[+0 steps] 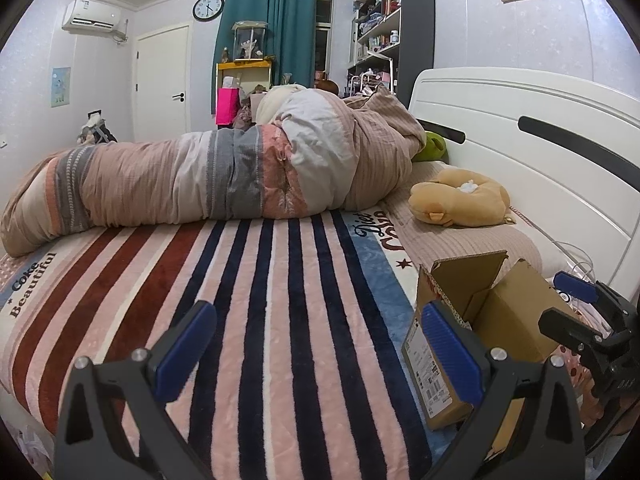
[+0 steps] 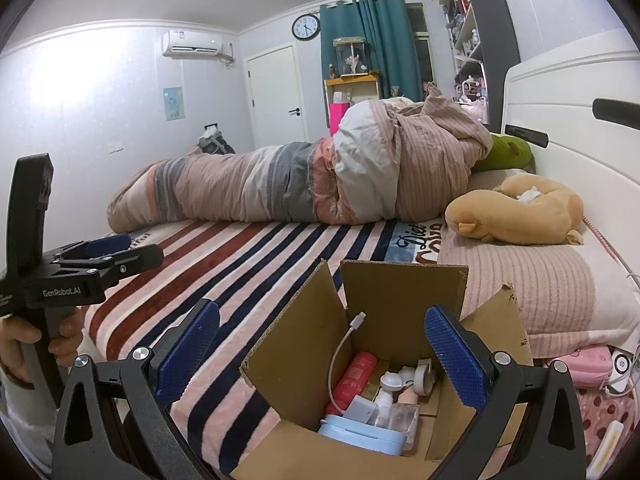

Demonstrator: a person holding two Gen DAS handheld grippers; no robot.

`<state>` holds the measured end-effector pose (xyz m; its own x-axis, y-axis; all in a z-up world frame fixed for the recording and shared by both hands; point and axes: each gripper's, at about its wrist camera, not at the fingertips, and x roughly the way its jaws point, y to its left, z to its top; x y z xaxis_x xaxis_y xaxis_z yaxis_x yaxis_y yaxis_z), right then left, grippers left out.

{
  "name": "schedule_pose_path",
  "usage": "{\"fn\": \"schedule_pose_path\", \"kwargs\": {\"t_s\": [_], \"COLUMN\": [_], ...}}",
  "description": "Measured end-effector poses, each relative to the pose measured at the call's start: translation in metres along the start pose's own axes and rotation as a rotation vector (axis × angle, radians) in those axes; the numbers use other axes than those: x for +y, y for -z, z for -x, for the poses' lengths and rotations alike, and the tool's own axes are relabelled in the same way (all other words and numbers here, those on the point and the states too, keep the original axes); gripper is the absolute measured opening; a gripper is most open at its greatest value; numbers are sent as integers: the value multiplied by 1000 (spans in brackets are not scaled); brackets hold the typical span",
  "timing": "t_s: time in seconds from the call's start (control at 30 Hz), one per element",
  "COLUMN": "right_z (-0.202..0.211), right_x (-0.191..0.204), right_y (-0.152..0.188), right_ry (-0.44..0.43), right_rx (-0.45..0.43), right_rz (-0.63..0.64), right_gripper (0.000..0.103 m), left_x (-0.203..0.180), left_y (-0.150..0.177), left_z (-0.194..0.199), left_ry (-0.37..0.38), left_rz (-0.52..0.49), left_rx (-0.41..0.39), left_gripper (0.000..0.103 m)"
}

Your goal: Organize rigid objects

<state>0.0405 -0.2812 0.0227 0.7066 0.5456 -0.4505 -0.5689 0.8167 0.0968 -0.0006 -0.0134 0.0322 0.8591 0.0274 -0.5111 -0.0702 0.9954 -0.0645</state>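
Note:
An open cardboard box [image 2: 384,304] stands on the striped blanket [image 2: 248,272] near the bed's front edge. Inside it lie a red tube [image 2: 354,376], a white cable [image 2: 340,356], a light blue case [image 2: 360,432], small white bottles [image 2: 390,384] and a tape roll [image 2: 422,376]. My right gripper [image 2: 322,356] is open and empty, hovering over the box. My left gripper [image 1: 320,356] is open and empty over the blanket [image 1: 256,300], with the box [image 1: 480,320] to its right. The left gripper also shows at the left of the right wrist view [image 2: 104,256].
A rolled duvet [image 1: 224,176] lies across the bed. A tan plush toy [image 2: 516,212] and green plush [image 2: 508,152] sit by the white headboard [image 1: 520,152]. A pink case [image 2: 588,364] and cables lie at right. Shelves [image 1: 384,28] stand behind.

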Motion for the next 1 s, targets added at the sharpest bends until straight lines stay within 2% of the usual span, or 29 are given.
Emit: {"fn": "schedule_pose_path", "kwargs": {"t_s": [1.0], "right_z": [-2], "right_x": [6], "right_y": [2], "right_ry": [16], "right_rx": [7], "right_rz": [-10], "right_gripper": [103], "left_x": [1], "left_y": [1], "left_z": [1], "left_ry": [-4], "left_rz": [5], "left_rx": [2], "left_gripper": [102]}}
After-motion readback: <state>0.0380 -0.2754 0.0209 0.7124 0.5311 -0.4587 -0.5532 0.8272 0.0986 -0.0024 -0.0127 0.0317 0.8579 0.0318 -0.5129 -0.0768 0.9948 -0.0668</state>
